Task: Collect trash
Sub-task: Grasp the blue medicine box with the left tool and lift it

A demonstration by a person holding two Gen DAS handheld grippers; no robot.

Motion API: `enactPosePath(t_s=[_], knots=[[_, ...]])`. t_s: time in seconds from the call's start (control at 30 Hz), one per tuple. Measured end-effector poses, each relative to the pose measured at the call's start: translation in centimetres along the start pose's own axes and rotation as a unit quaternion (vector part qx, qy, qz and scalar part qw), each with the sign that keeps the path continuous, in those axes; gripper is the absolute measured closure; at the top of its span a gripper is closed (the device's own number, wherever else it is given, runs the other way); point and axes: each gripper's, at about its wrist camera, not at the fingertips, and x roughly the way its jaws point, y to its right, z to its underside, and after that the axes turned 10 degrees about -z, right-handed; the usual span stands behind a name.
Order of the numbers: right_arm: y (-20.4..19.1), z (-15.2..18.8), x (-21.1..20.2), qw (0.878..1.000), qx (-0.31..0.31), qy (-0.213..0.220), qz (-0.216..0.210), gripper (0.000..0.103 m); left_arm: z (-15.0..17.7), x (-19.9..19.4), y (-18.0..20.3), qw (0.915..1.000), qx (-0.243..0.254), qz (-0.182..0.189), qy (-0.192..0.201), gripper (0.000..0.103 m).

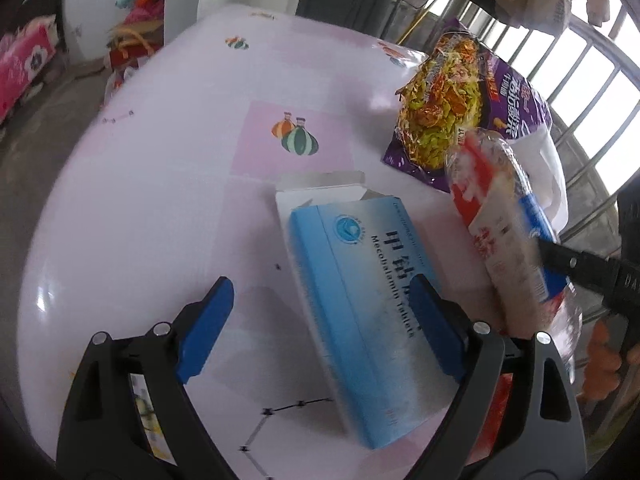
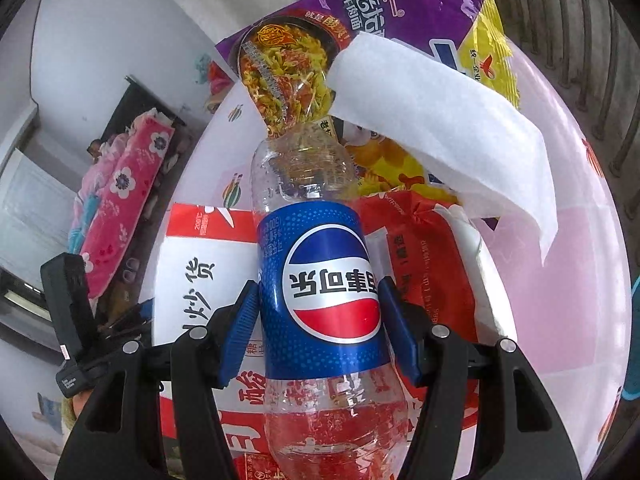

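Right wrist view: right tool (image 2: 319, 312) clamps the bottle (image 2: 316, 280) at its label — keep it squeezed. Left tool (image 1: 320, 328), fingers apart, should straddle the box (image 1: 352, 280) at 12 o'clock.

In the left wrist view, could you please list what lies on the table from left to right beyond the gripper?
Balloon print on the tablecloth → blue medicine box → purple noodle packet → plastic bottle.

left gripper (image 1: 316, 328) fingers spread over blue medicine box (image 1: 360, 280) | plastic bottle (image 1: 508, 232) beside noodle packet (image 1: 460, 96)
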Motion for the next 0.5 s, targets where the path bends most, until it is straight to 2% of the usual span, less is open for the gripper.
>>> enactPosePath(t_s=[0.27, 0.37, 0.5], knots=[[0.0, -0.2, 0.3, 1.000, -0.002, -0.001, 0.003, 0.044, 0.5, -0.7, -2.0, 0.9999, -0.005, -0.009, 0.012, 0.017], [0.0, -0.3, 0.4, 1.000, -0.002, -0.001, 0.003, 0.044, 0.0, -0.9, -1.4, 0.9997, 0.005, -0.016, 0.016, 0.018], [0.0, -0.3, 0.4, 1.000, -0.002, 0.000, 0.004, 0.044, -0.7, -1.0, 1.0, 0.9990, 0.034, 0.011, 0.027, 0.018]])
